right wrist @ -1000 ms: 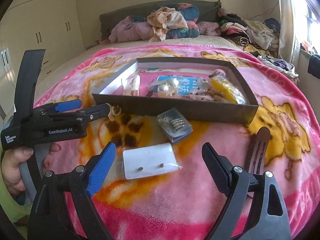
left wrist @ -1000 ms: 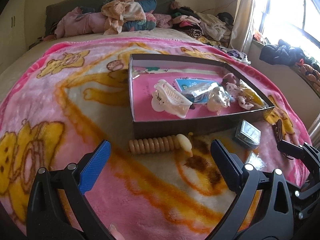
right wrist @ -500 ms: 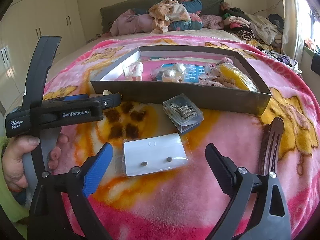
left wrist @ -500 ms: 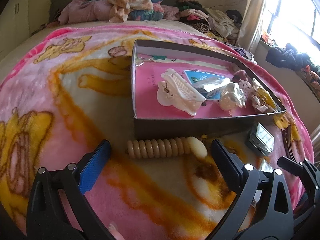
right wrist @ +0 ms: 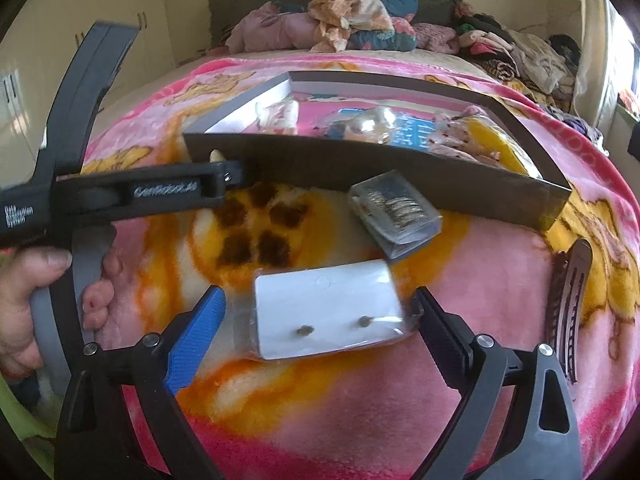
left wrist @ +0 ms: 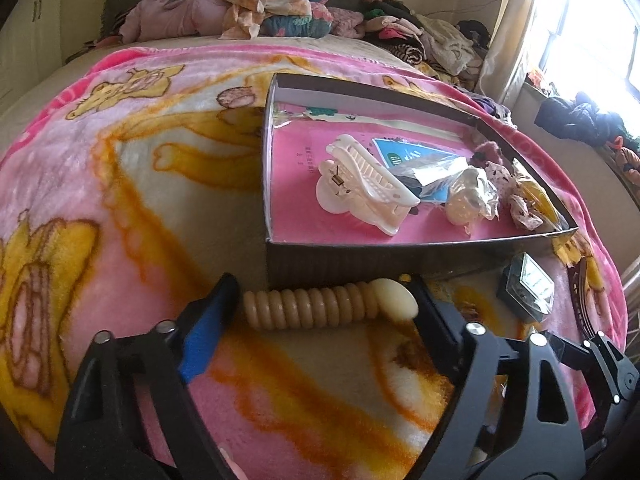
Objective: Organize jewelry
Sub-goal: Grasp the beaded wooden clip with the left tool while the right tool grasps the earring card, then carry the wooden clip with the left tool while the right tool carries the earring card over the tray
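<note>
A tan ribbed hair clip (left wrist: 320, 307) lies on the pink blanket against the dark box's near wall (left wrist: 360, 266). My left gripper (left wrist: 322, 308) is open, its fingers on either side of the clip's ends. A white earring card in plastic (right wrist: 326, 314) lies between the fingers of my open right gripper (right wrist: 320, 316). The box holds a white claw clip (left wrist: 360, 190), a clear bag and other pieces. The left gripper also shows in the right wrist view (right wrist: 228, 174).
A small clear case of rings (right wrist: 394, 212) lies by the box wall, also in the left wrist view (left wrist: 526, 286). A brown hair clip (right wrist: 570, 304) lies to the right. Piled clothes (right wrist: 352, 20) are at the bed's head. A window is on the right.
Both grippers have moved forward and down. The left now brackets the tan clip; the right now brackets the earring card. Both stay open.
</note>
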### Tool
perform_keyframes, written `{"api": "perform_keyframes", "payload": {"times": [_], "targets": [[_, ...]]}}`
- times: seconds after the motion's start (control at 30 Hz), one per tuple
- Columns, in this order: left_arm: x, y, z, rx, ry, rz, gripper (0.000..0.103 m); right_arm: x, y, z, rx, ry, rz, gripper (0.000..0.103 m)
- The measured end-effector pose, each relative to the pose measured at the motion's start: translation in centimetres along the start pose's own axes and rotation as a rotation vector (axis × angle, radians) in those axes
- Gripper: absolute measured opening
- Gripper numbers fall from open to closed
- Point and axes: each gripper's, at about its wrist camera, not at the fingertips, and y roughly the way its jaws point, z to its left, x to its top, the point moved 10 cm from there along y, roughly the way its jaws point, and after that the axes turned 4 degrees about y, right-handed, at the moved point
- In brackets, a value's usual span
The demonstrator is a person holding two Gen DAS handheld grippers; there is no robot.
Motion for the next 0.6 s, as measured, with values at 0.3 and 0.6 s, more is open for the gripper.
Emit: {"api": "perform_keyframes", "payload": {"times": [0.3, 0.6], "targets": [[-0.2, -0.6, -0.5, -0.029, 0.007, -0.001, 0.067, -0.3, -0.6, 0.8, 0.032, -0.029, -0.014, 0.07], [-0.6, -2.0, -1.0, -0.06, 0.011, -0.008, 0.067, 0.2, -2.6, 0.2, 0.057, 0.011, -0.056, 0.07]]}}
